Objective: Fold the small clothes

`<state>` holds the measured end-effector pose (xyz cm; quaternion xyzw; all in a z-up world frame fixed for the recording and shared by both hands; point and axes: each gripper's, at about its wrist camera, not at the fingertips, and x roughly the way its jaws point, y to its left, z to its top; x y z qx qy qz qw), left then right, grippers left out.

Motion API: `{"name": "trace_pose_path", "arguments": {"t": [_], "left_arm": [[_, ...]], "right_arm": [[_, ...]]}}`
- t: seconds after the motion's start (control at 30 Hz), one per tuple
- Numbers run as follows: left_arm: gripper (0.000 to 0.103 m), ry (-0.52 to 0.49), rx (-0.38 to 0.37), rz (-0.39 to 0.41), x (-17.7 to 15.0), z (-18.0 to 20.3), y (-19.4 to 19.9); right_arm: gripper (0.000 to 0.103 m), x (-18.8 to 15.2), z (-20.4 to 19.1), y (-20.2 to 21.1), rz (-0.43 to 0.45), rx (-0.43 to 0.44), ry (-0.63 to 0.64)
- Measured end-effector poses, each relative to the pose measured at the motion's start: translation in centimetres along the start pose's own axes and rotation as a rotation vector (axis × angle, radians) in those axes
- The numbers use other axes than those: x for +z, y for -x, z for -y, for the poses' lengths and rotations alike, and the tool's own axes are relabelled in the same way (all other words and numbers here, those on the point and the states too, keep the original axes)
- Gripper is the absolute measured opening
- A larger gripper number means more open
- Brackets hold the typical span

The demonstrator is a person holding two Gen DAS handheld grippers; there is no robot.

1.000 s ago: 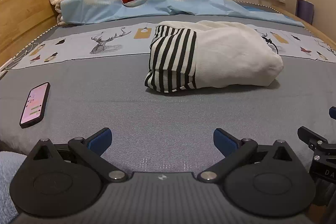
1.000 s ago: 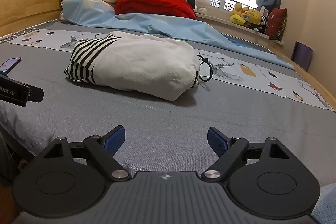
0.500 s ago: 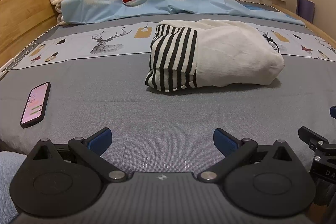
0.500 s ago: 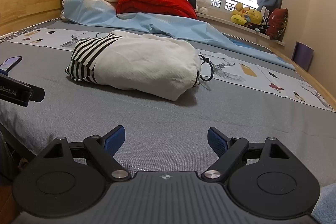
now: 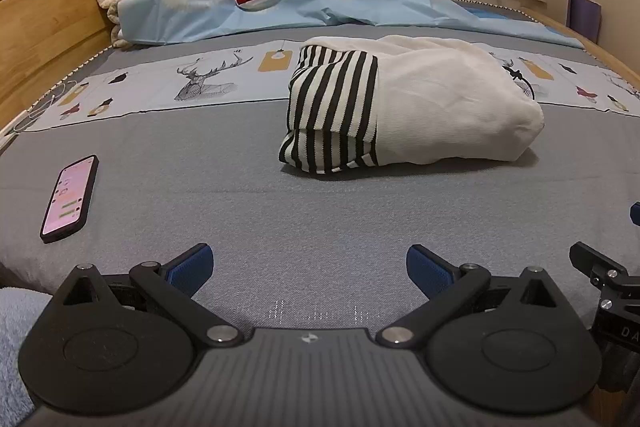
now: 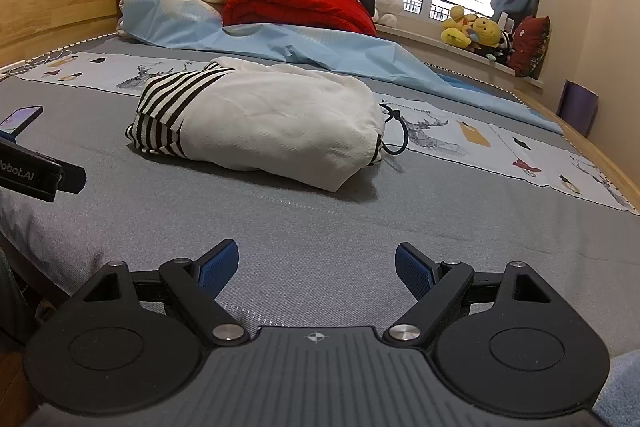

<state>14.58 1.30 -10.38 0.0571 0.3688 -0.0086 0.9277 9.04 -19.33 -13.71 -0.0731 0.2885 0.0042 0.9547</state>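
Nothing has moved since the earlier frames: both sets of jaws stay wide apart and empty over the grey bed (image 5: 320,211). Ahead of the left gripper (image 5: 308,265) and right gripper (image 6: 317,263), well clear of their blue pads, lies the folded white-and-striped garment (image 5: 412,111); a phone (image 5: 70,198) lies left of the left jaws.

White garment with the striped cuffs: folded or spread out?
Folded: the garment lies as a compact bundle on the bed, its striped ends stacked.
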Motion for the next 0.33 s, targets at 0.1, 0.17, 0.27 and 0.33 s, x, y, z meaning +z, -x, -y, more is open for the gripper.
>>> {"name": "trace_pose_path", "arguments": {"t": [0.1,0.17,0.27,0.33], "left_arm": [[0.103,0.0,-0.004,-0.002,0.0,0.0,0.0],[0.103,0.022,-0.024,-0.017,0.0,-0.3,-0.2],[0.103,0.068,-0.033,-0.038,0.1,-0.9,-0.4],[0.103,0.091,-0.033,-0.045,0.2,-1.0,-0.5]], "right_arm": [[0.087,0.0,0.0,0.0,0.0,0.001,0.001],[0.087,0.0,0.0,0.0,0.0,0.001,0.001],[0.087,-0.2,0.3,0.0,0.002,0.011,0.005],[0.087,-0.3,0.4,0.0,0.002,0.014,0.007]]}}
